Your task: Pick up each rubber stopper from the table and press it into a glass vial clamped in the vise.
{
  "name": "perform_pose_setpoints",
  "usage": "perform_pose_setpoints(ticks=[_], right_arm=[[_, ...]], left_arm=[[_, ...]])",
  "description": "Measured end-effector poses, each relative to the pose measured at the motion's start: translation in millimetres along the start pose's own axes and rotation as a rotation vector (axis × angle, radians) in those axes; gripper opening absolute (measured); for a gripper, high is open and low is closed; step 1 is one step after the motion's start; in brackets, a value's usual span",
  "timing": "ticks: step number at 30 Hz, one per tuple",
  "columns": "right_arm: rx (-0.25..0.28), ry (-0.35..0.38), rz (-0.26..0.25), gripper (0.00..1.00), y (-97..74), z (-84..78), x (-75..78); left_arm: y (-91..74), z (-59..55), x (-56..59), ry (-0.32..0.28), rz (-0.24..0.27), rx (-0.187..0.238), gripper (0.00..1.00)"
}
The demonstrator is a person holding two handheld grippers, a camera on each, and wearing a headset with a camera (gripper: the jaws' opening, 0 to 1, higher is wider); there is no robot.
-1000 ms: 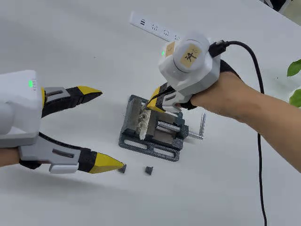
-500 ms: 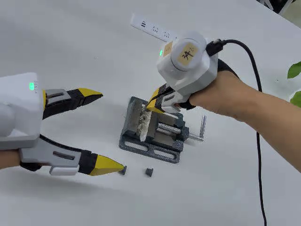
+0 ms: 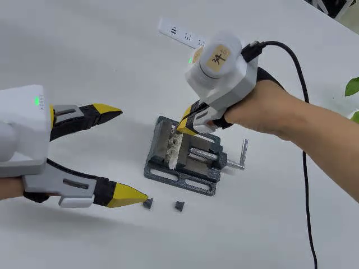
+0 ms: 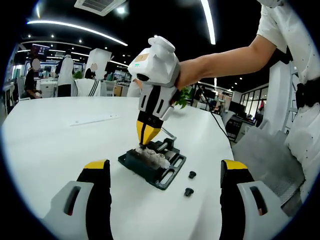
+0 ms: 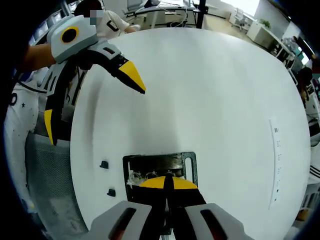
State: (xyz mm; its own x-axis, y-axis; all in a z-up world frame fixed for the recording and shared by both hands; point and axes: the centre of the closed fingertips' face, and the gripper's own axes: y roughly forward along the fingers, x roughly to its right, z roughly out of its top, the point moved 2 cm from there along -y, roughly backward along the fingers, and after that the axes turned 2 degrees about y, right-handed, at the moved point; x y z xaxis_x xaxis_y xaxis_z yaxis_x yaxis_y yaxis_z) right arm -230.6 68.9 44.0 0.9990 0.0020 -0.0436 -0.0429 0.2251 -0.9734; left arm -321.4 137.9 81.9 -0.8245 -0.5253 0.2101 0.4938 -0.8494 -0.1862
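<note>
Right now you are holding your right gripper straight over the vise, with its yellow tips pointing down at the glass vials. The tips are pressed together and nearly touching the glass. I cannot tell if a stopper is pinched between them; it would be too small to see. The vials are sitting in a row between the vise's jaws, near the middle of the white table. I also cannot tell how many of them are wearing a stopper, because the glass is looking like a shiny blur.

Your left gripper is hanging on the left, well apart from the vise. Its two claws are spread wide with nothing between them. The near claw tip is hovering just beside one rubber stopper. A second stopper is lying a little to the right of the first — both are resting on the table, on the near side of the vise.

So I am guessing you are only partway along. The right gripper seems to be working at a vial, and two stoppers are waiting to be picked up and pushed in — the one by your left claw looks like the easy next pick.
</note>
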Motion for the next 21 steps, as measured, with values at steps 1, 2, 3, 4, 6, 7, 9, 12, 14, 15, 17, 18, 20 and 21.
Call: perform_pose_setpoints(ticks=[1,2,3,4,6,7,9,12,14,15,17,18,20,21], right_arm=[[0.001,0.000,-0.004,0.00,-0.2,-0.7,-0.6],[0.002,-0.001,-0.005,0.00,-0.2,-0.9,-0.7],[0.004,0.001,-0.007,0.00,-0.2,-0.8,-0.6],[0.006,0.008,-0.008,0.00,-0.2,-0.9,-0.6],[0.006,0.009,-0.011,0.00,0.2,-0.3,-0.4],[0.006,0.009,-0.012,0.00,0.5,-0.2,-0.2],[0.003,0.009,-0.014,0.00,0.7,0.4,-0.3],[0.003,0.020,-0.011,0.00,0.6,0.3,-0.3],[0.004,0.018,-0.012,0.00,0.5,0.2,-0.9],[0.002,0.017,-0.014,0.00,0.5,0.4,-1.1],[-0.002,0.012,-0.019,0.00,0.7,1.1,-2.3],[-0.003,0.014,-0.020,0.00,0.6,1.2,-2.4],[-0.004,0.014,-0.021,0.00,0.6,0.8,-0.6],[0.000,0.021,-0.020,0.00,0.5,0.6,-0.8]], left_arm=[[0.3,0.0,0.0,0.000,-0.001,0.000,0.90],[0.5,0.0,0.0,0.001,-0.001,-0.001,0.90],[0.8,0.0,-0.1,0.001,-0.002,-0.001,0.90],[1.1,0.1,-0.3,0.001,-0.002,0.000,0.90],[1.6,0.7,-0.6,0.002,-0.002,0.000,0.90],[1.8,0.9,-0.8,0.002,-0.002,0.001,0.90],[2.1,1.3,-0.9,0.003,-0.002,0.002,0.90],[2.3,1.2,-0.7,0.003,-0.003,0.001,0.90],[2.3,1.1,-0.2,0.005,-0.005,0.000,0.90],[2.4,1.1,-0.1,0.004,-0.005,0.000,0.90],[2.3,0.9,0.1,0.005,-0.005,0.000,0.90],[2.0,0.9,0.1,0.005,-0.005,0.000,0.90],[1.9,1.1,0.4,0.004,-0.007,0.001,0.90],[1.8,1.3,0.4,0.006,-0.007,0.001,0.90]])
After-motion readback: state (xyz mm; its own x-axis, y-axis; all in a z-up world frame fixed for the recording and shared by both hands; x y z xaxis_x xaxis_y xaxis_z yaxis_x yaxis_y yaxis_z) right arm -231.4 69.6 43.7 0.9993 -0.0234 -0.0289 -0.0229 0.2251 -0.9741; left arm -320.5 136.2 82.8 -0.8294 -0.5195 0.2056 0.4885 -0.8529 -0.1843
